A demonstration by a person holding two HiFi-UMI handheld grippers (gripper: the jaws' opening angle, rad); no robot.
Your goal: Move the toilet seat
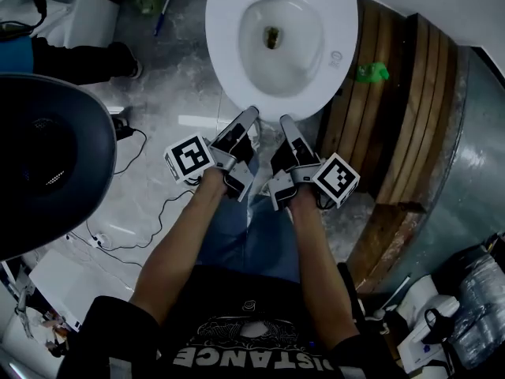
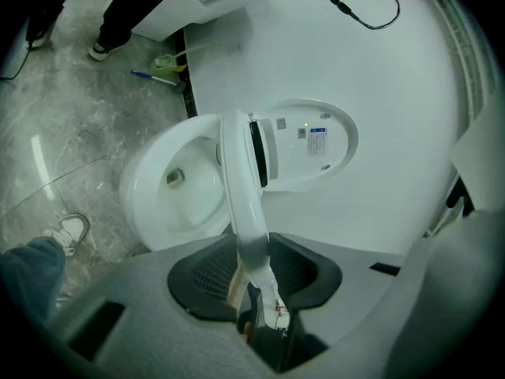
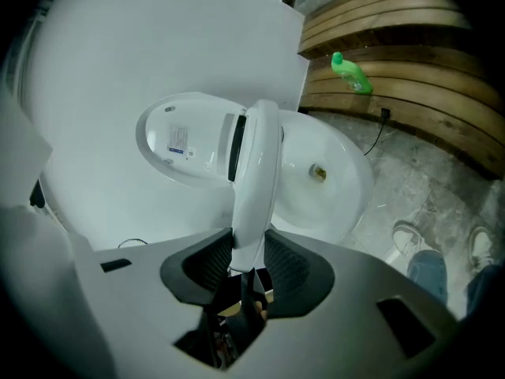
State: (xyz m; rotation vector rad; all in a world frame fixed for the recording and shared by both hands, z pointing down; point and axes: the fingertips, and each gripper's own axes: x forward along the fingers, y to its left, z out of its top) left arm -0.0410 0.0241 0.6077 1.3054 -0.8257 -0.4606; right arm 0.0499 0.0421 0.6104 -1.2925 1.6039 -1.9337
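Gripping the glossy, curved toilet seat [image 2: 240, 181]: left claw [image 2: 252, 272], right claw [image 3: 247, 265].

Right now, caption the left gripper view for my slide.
Left hand-held gripper clamps the half-raised toilet seat, seen edge-on between the bowl and the raised lid.

My right tongs [image 3: 245, 279] are clamped on the rim of the seat [image 3: 256, 172], which rises edge-on straight up from the pads, tilted up off the bowl [image 3: 323, 180] on its right. The lid [image 3: 185, 140] stands open on its left, with a small label on it. A green bottle [image 3: 351, 73] lies on wooden planks [image 3: 394, 30] at upper right. Shoes [image 3: 410, 239] stand on the grey floor [image 3: 442, 188] at lower right.
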